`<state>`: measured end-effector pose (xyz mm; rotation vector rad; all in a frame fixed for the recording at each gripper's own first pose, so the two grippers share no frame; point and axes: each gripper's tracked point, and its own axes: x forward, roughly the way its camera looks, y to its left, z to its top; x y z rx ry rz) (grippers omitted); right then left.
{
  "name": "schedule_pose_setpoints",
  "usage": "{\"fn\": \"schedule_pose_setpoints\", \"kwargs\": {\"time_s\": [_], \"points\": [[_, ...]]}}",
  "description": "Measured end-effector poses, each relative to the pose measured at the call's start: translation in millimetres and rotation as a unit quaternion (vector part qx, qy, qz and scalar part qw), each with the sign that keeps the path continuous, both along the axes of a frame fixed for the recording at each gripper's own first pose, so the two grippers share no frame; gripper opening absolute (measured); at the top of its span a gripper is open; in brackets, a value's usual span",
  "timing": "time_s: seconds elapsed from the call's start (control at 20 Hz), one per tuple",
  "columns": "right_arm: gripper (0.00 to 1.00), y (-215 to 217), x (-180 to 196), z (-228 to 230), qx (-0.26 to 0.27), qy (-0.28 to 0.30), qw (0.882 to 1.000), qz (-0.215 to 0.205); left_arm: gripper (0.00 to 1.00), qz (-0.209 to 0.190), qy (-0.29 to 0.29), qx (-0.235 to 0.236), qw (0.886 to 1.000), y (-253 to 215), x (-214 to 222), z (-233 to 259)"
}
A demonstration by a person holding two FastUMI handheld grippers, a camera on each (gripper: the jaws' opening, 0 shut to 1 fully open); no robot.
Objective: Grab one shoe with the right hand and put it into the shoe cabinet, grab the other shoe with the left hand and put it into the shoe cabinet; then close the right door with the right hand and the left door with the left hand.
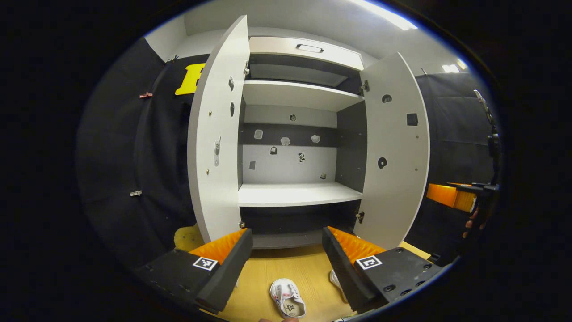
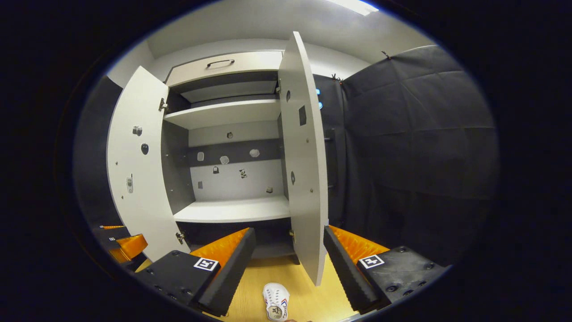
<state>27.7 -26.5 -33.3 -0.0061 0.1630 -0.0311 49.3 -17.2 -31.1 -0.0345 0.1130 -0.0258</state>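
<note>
A white shoe cabinet [image 1: 295, 194] stands ahead with both doors swung wide and bare shelves inside. In the left gripper view, one white shoe [image 1: 287, 298] lies on the wooden floor below, and a second shoe [image 1: 335, 280] peeks out beside the right finger. My left gripper [image 1: 287, 257] hangs open above them, holding nothing. Far right in that view the other gripper [image 1: 451, 196] shows with a hand behind it. In the right gripper view, a white shoe [image 2: 275, 301] lies on the floor under my open right gripper [image 2: 289, 258], in front of the cabinet [image 2: 234, 209].
The left door [image 1: 217, 134] and right door [image 1: 395, 152] jut out toward me; the right door's edge [image 2: 306, 179] hangs just ahead of my right gripper. Black cloth walls close in on both sides. The wooden floor [image 1: 286, 268] runs up to the cabinet's base.
</note>
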Motion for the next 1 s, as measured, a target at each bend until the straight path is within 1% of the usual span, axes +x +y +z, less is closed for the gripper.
{"fn": "schedule_pose_setpoints", "kwargs": {"time_s": [0.2,0.3,0.4,0.55,0.7,1.0], "points": [[0.98,28,-2,-62,-0.002,0.076,0.996,0.034,0.96,0.012,0.023,0.001,1.0,16,-3,-23],[0.98,40,-8,-101,0.005,0.122,0.992,0.045,0.97,0.014,0.042,0.003,0.999,22,-8,-40],[0.98,50,-14,-143,0.014,0.17,0.984,0.053,0.97,0.017,0.056,0.007,0.998,30,-15,-54],[0.99,58,-27,-206,0.01,0.245,0.967,0.062,0.97,0.024,0.083,0.012,0.996,40,-23,-76],[0.99,62,-39,-252,0.017,0.305,0.949,0.077,0.97,0.039,0.101,0.016,0.994,50,-25,-88],[0.99,68,-50,-336,0.049,0.397,0.911,0.096,0.97,0.072,0.14,-0.005,0.988,51,-18,-108]]}}
